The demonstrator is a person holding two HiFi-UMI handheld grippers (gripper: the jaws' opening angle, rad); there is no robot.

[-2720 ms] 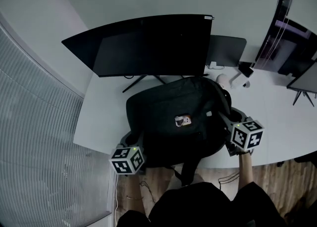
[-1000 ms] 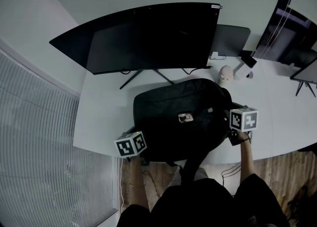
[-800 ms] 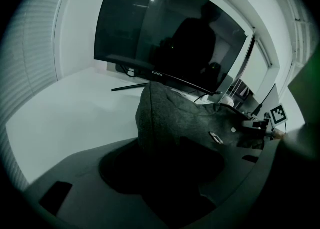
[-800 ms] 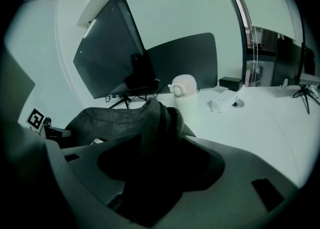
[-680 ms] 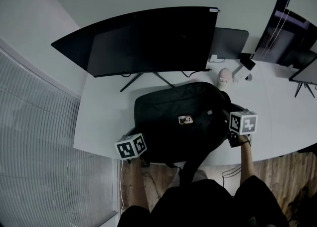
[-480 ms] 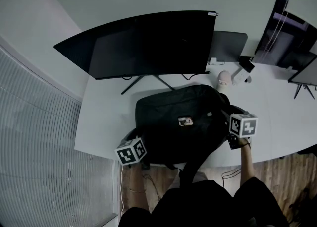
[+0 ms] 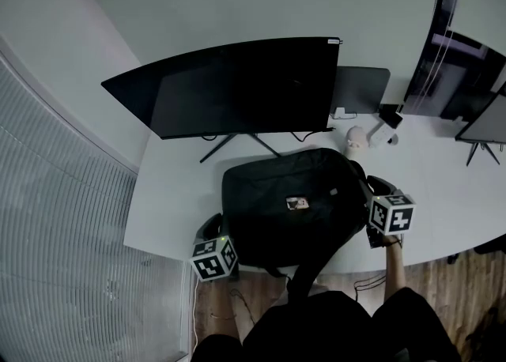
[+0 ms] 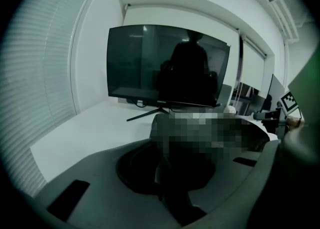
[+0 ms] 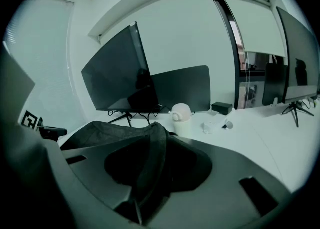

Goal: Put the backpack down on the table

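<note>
Backpack (image 7: 292,202) lies flat on the table (image 7: 170,202) before the monitor (image 7: 237,84); left gripper (image 7: 212,230) and right gripper (image 7: 373,190) are closing on fabric at its sides. Keep it level, release only once settled.

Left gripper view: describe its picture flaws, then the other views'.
Left gripper view: fisheye vignette, mosaic patch over the black fabric backpack, silhouette reflected in the dark curved monitor. Right gripper view: dim, greenish, dark window frame bowed. Head view: underexposed, white table edge curved.
</note>
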